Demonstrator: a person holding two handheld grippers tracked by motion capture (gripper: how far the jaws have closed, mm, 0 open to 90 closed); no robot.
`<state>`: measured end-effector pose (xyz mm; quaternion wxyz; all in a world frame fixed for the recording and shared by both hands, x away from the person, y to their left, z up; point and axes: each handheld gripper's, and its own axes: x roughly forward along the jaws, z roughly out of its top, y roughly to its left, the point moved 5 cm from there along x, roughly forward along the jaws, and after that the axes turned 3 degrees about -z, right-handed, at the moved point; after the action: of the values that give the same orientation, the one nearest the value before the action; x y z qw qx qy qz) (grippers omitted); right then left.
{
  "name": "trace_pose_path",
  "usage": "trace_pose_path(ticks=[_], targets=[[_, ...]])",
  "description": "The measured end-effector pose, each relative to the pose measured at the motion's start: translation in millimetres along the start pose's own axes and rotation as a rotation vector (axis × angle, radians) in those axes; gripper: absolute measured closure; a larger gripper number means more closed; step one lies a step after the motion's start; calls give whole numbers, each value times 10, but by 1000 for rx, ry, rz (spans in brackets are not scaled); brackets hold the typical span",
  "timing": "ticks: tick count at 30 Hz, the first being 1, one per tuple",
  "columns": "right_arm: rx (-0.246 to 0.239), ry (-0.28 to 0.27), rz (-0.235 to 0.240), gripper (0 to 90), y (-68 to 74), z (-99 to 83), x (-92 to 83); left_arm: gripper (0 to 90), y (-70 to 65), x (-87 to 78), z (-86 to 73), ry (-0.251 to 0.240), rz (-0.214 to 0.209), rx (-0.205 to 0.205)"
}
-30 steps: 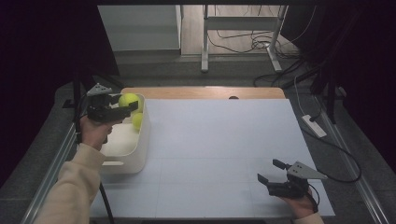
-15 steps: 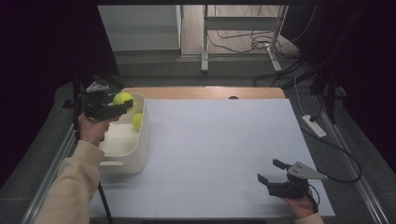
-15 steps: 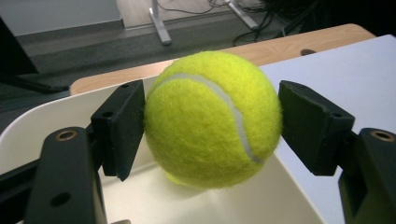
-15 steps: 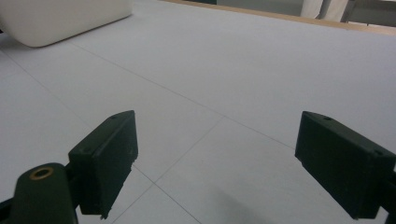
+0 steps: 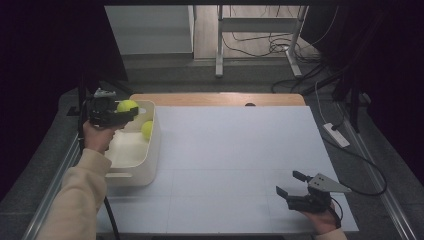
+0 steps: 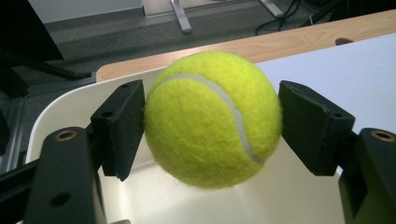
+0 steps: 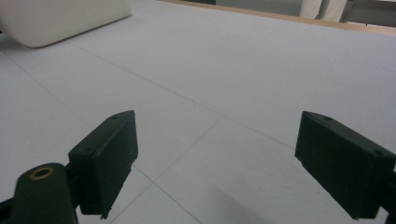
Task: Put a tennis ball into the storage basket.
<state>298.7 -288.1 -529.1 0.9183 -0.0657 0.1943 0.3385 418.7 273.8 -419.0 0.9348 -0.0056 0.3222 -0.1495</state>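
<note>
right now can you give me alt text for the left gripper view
A fuzzy yellow-green tennis ball with a white seam is clamped between the two black jaws of the left gripper, held above a white plastic bin. Beyond it lie a pale wooden table edge and a white table mat.

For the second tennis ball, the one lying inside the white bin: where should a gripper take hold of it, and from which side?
Come from straight above. The loose tennis ball lies low in the white bin against its right wall, so a sideways approach is blocked. Put the pads across its widest middle, along the wall rather than across it; the ball is round, so any diameter holds. The left gripper is already shut on another ball.
</note>
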Motion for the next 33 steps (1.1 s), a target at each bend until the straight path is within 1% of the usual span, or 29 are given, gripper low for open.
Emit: trace_pose_path(ticks=[4, 8, 10, 11, 12, 13, 14, 15, 16, 17, 21, 23, 26, 28, 31, 33], targets=[[0, 0, 0, 132, -2, 1, 0, 269, 27, 30, -4, 4, 4, -14], [-2, -1, 0, 132, 7, 5, -6, 255, 19, 44, -10, 15, 29, -15], [-3, -1, 1, 133, 8, 5, -7, 152, -3, 40, 6, 15, 35, -26], [-2, -1, 0, 132, 9, 3, -4, 138, -22, 32, 13, 8, 33, -26], [-1, 1, 0, 132, 10, 1, -4, 124, -36, 27, 17, 9, 24, -24], [-2, 1, 0, 132, 10, 0, -6, 112, -36, 27, 17, 9, 24, -24], [-2, 1, 0, 132, 10, 0, -6, 112, -59, 23, 19, 7, 11, -19], [-2, 2, 0, 132, 7, 0, -8, 105, -73, 21, 17, 8, 10, -9], [-1, 1, 0, 132, 5, -1, -6, 99, -92, 20, 12, 11, 14, 9], [-1, 1, 0, 132, 5, -2, -5, 95, -106, 19, 8, 13, 8, 20], [-2, 6, 1, 132, 5, -5, -2, 85, -148, 14, -6, 17, -24, 27], [-1, 4, -1, 132, 4, -6, 1, 84, -167, 1, -4, 7, -43, 23], [-2, 6, 0, 132, 2, -7, -1, 89, -206, -30, 0, -11, -84, 13], [-1, 4, -2, 132, 2, -7, 1, 94, -241, -52, -4, -14, -104, 20], [-1, 4, -2, 132, 1, -8, 4, 94, -274, -70, -7, -17, -115, 29], [-1, 5, -1, 132, 1, -8, 3, 95, -333, -107, -9, -27, -148, 30]])
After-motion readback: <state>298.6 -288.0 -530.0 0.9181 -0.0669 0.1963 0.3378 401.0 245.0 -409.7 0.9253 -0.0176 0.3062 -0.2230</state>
